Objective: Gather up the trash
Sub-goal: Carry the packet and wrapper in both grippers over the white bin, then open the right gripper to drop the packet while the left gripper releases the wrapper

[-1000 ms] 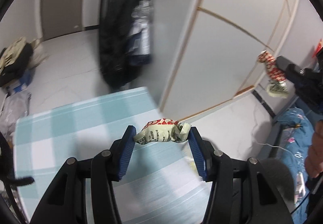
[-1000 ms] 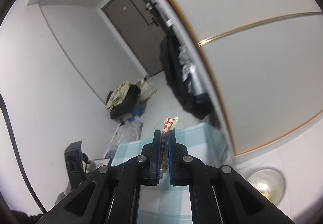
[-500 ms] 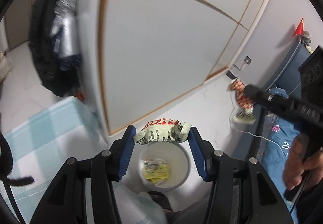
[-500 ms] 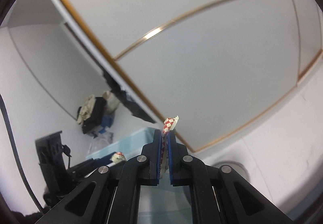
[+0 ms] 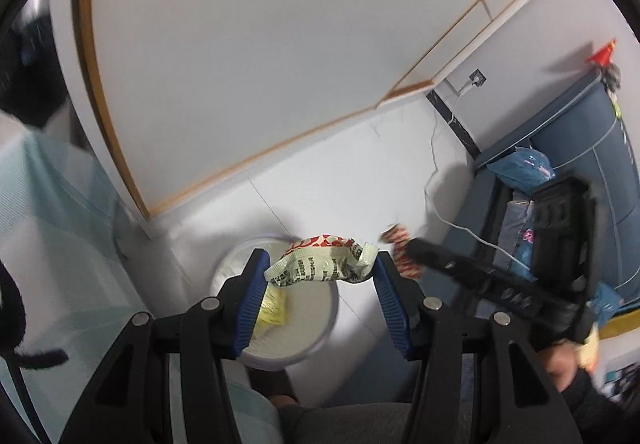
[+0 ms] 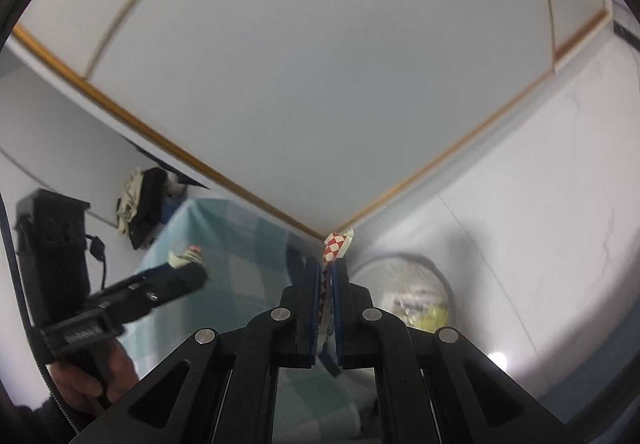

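My left gripper (image 5: 320,268) is shut on a crumpled cream and red snack wrapper (image 5: 320,262) and holds it above a round white trash bin (image 5: 308,328) on the floor. A yellow wrapper (image 5: 272,308) lies in the bin. My right gripper (image 6: 327,276) is shut on a flat red-and-white checkered wrapper (image 6: 334,246). It also shows in the left wrist view (image 5: 400,244), just right of the bin. In the right wrist view the bin (image 6: 408,296) is to the lower right and the left gripper (image 6: 176,276) is at the left.
A table with a light blue checked cloth (image 5: 44,244) stands left of the bin, also in the right wrist view (image 6: 240,264). A white wardrobe with wood trim (image 5: 240,63) rises behind. Blue furniture with bedding (image 5: 560,171) and a white cable (image 5: 436,183) are at the right.
Both grippers have swung from over the table down toward the floor bin. The bin is now right under the left gripper, and the right gripper has come close beside it. Both still hold their wrappers.
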`<act>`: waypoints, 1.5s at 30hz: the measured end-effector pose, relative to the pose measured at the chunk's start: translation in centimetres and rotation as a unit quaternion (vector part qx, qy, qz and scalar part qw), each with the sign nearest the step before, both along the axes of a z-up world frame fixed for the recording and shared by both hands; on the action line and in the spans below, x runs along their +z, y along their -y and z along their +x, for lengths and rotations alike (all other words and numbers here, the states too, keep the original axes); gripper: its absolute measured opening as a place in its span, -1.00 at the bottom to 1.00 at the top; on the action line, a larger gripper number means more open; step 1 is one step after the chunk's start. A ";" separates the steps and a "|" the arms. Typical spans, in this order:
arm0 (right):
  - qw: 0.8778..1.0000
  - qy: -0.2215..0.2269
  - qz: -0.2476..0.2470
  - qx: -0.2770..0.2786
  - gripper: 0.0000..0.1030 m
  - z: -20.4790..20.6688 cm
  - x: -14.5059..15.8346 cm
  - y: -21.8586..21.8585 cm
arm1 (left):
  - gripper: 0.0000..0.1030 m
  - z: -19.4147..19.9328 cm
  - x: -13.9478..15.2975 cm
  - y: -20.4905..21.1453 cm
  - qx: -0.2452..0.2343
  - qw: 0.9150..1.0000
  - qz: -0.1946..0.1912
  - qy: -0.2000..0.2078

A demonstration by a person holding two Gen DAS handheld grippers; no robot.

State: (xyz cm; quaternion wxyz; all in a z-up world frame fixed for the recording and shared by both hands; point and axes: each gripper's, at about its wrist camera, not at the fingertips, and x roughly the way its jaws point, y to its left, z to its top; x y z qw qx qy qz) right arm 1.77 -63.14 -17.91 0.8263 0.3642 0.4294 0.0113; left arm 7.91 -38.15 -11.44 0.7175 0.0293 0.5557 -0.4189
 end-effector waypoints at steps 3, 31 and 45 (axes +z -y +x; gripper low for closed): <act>1.000 -0.025 0.016 0.006 -0.90 0.8 -2.6 -0.2 | -0.06 0.0 -1.5 0.4 0.001 0.999 0.012 -0.031; 0.992 -0.108 0.016 -0.070 0.13 -3.1 -9.4 2.5 | -0.05 -0.1 -7.3 2.8 -0.008 0.987 0.107 -0.121; 0.992 -0.101 0.008 -0.070 0.43 -4.2 -8.6 2.4 | -0.01 -0.9 -8.9 4.0 -0.011 0.983 0.151 -0.103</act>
